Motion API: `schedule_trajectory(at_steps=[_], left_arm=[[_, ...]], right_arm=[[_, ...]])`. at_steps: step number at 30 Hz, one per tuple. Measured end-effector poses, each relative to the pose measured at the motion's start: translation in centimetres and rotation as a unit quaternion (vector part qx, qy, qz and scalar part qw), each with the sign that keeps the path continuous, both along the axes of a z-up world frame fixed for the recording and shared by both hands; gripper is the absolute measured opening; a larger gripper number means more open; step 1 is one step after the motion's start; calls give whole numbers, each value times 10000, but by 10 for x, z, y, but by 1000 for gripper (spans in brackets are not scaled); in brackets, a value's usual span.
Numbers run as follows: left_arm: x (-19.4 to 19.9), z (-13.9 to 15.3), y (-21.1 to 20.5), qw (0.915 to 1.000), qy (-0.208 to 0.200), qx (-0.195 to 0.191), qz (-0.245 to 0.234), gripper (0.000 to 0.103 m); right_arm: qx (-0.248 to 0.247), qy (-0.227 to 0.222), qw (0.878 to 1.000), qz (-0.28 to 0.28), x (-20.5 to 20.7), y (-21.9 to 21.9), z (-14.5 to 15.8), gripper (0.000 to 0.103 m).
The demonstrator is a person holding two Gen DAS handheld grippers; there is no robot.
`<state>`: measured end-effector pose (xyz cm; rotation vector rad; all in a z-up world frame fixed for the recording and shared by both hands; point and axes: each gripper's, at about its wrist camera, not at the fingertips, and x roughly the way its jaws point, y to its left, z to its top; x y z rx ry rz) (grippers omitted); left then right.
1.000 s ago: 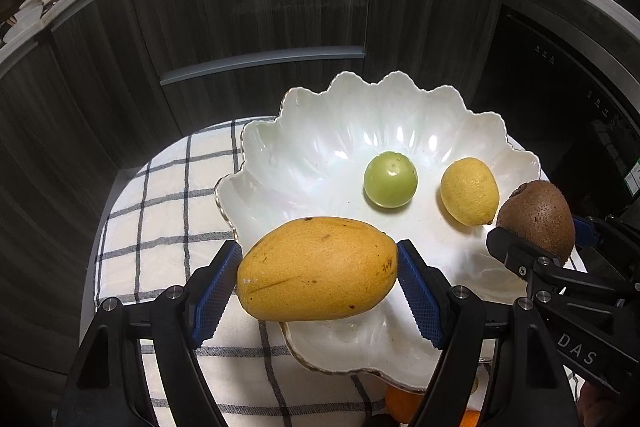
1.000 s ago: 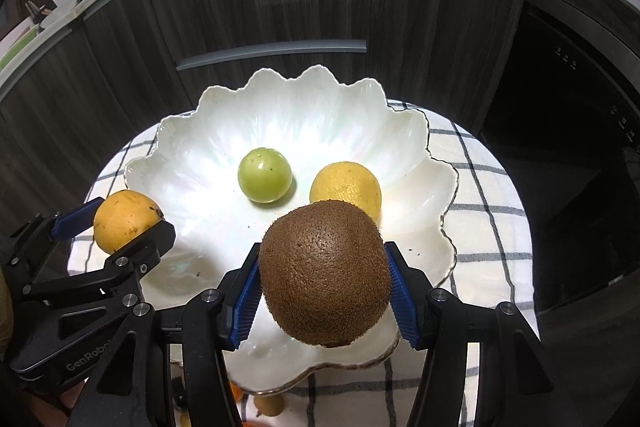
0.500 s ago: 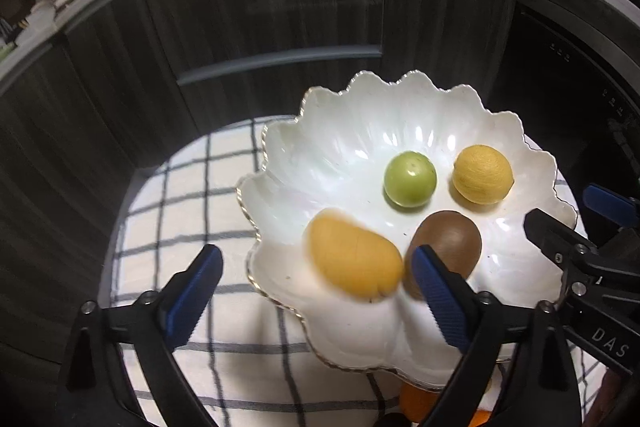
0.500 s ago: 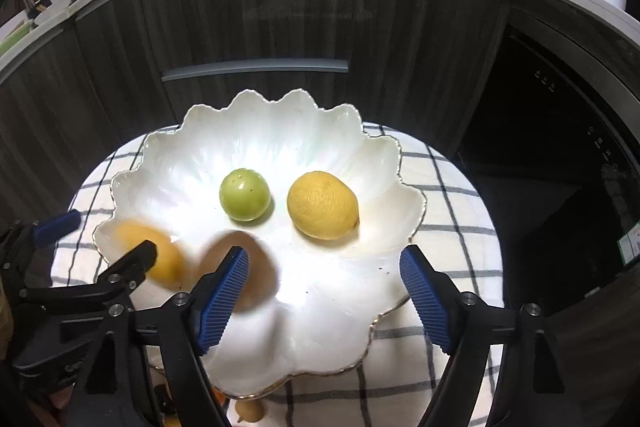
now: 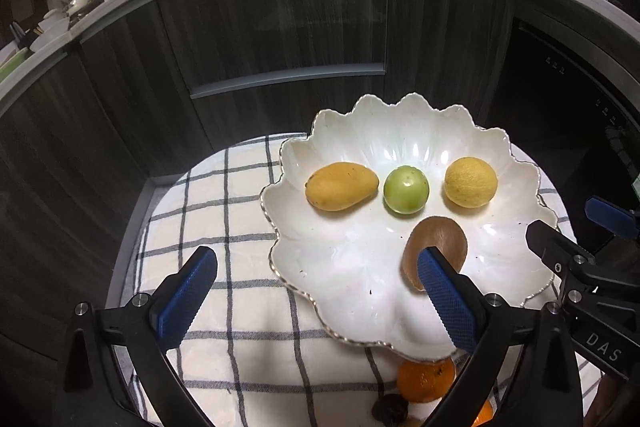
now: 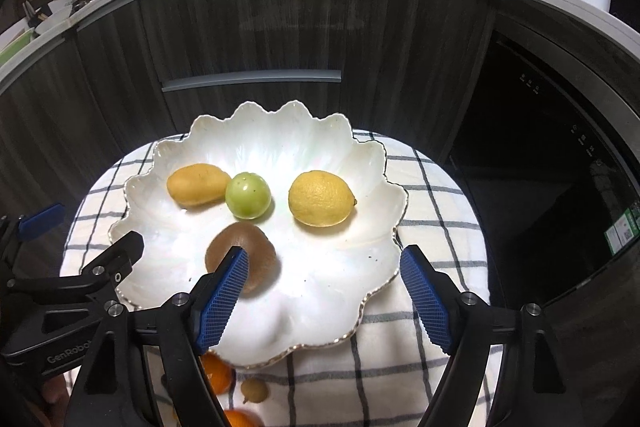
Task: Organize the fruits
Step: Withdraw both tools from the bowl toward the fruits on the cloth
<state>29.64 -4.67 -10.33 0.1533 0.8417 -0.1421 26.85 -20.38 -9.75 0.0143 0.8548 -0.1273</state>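
A white scalloped bowl (image 5: 360, 291) (image 6: 320, 307) sits on a checked cloth. In it lie a yellow mango (image 5: 341, 185) (image 6: 197, 184), a green round fruit (image 5: 406, 189) (image 6: 248, 195), a lemon (image 5: 471, 181) (image 6: 321, 197) and a brown kiwi (image 5: 438, 245) (image 6: 244, 251). My left gripper (image 5: 316, 303) is open and empty above the bowl's near left rim. My right gripper (image 6: 324, 301) is open and empty above the bowl's near side, its left pad (image 6: 222, 301) in front of the kiwi.
The checked cloth (image 5: 224, 251) (image 6: 432, 211) covers a small round table. Oranges (image 5: 426, 379) (image 6: 216, 373) and small dark or tan fruits (image 5: 390, 407) (image 6: 255, 389) lie on the cloth near the bowl's front rim. Dark cabinet fronts (image 5: 280, 35) stand behind, a dark appliance at right.
Both grippers opened and let go: the mango and the kiwi dropped into the bowl and settled beside the green fruit and the lemon. Both grippers drew back and up.
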Motion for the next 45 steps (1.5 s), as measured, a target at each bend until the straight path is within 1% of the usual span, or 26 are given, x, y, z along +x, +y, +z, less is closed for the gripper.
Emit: schedule_trajectory(at_steps=[9, 26, 36, 45], left_arm=[[-26, 19, 2, 9999, -142, -35, 62, 102], [-65, 34, 16, 9996, -244, -13, 150, 102], [-83, 31, 30, 9995, -213, 3, 233, 102], [-98, 22, 45, 9992, -183, 26, 360, 102]], right_arm=[[18, -109, 9999, -52, -24, -1, 15, 79], [41, -187, 9998, 23, -58, 8, 27, 79], [81, -137, 9998, 140, -71, 21, 23, 79], [107, -34, 9996, 251, -79, 34, 13, 79]])
